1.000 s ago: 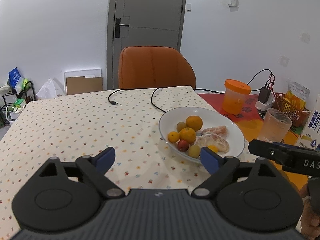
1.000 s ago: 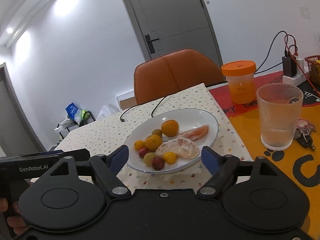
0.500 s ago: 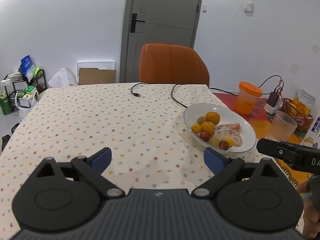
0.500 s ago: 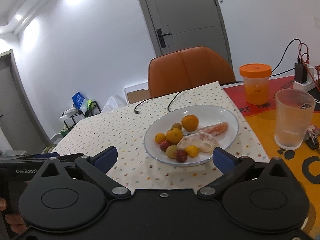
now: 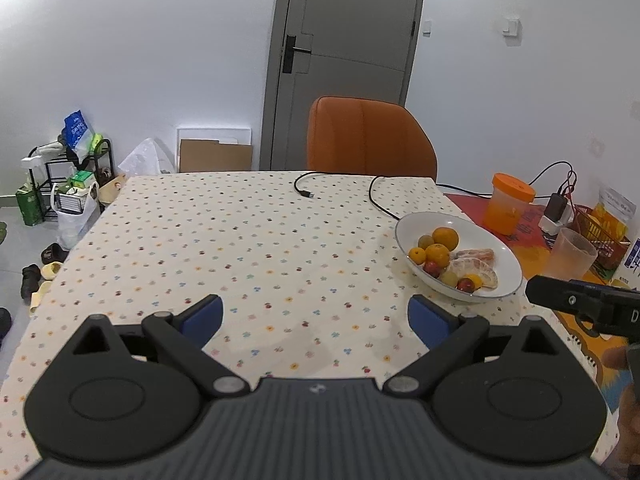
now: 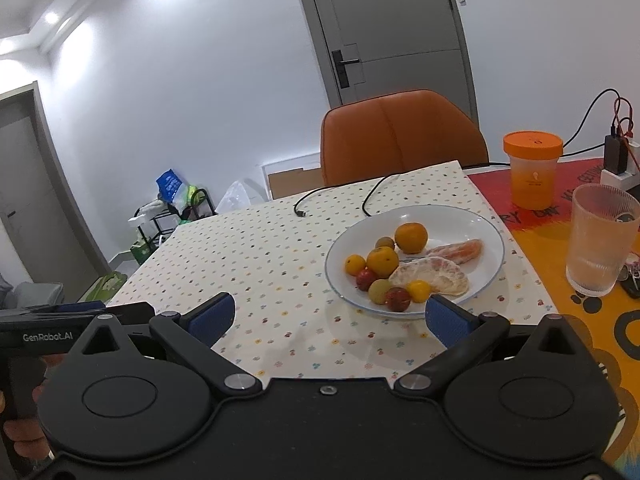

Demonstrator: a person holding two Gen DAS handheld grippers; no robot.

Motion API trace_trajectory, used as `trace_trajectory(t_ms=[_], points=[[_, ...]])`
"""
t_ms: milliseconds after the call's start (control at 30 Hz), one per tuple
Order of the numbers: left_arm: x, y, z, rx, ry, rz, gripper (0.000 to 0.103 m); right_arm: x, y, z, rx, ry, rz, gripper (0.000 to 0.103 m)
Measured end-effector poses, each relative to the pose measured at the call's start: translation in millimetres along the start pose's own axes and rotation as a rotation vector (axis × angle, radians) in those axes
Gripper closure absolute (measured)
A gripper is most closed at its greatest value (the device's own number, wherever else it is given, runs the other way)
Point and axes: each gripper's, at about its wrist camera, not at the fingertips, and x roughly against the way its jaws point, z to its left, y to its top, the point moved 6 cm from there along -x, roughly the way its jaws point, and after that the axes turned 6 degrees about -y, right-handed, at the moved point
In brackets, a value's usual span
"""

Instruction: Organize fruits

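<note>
**Right wrist view: a plate of mixed fruit near the table's front-right, both grippers empty**

The fruits (image 6: 384, 262) are seen heaped on a white plate (image 6: 476, 220), which rests on the dotted tablecloth near the table (image 6: 248, 256) front, just ahead of the right gripper (image 6: 330, 318). Two oranges, smaller round fruits and peeled citrus segments are packed touching one another. The jaws of the right gripper are held wide and empty; the jaws of the left gripper (image 5: 314, 316) are likewise wide, with nothing held.

Risks are judged as follows. Round fruit could be rolled off the shallow plate if a neighbour is nudged. The soft peeled segments could be crushed by a firm squeeze. A ribbed glass (image 6: 600, 240) stands near the plate's right side and could be knocked by a wide jaw. A black cable (image 6: 372, 192) lies just behind the plate.

Open room is seen to the left, where the cloth is bare as far as the table edge.
</note>
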Motion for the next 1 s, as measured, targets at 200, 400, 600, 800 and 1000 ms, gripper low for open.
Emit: trace_trajectory(t_ms=[200, 400, 600, 800, 1000], points=[[16.1, -5.3, 7.4, 0.005, 0.008, -0.007, 0.005, 9.4, -1.4, 9.7, 0.015, 0.013, 0.004, 0.000], [31.5, -7.1, 16.1, 0.017, 0.023, -0.022, 0.004, 18.1, -3.8, 17.7, 0.032, 0.027, 0.008, 0.000], [43.9, -12.6, 24.7, 0.022, 0.039, -0.025, 0.003, 26.8, -6.7, 23.0, 0.042, 0.038, 0.007, 0.000], [54.0, -17.5, 30.8, 0.032, 0.042, -0.031, 0.003, 32.6, -10.8, 29.2, 0.048, 0.046, 0.013, 0.000], [60.0, -19.4, 37.8, 0.042, 0.050, -0.033, 0.002, 41.0, -13.9, 36.3, 0.065, 0.054, 0.007, 0.000]])
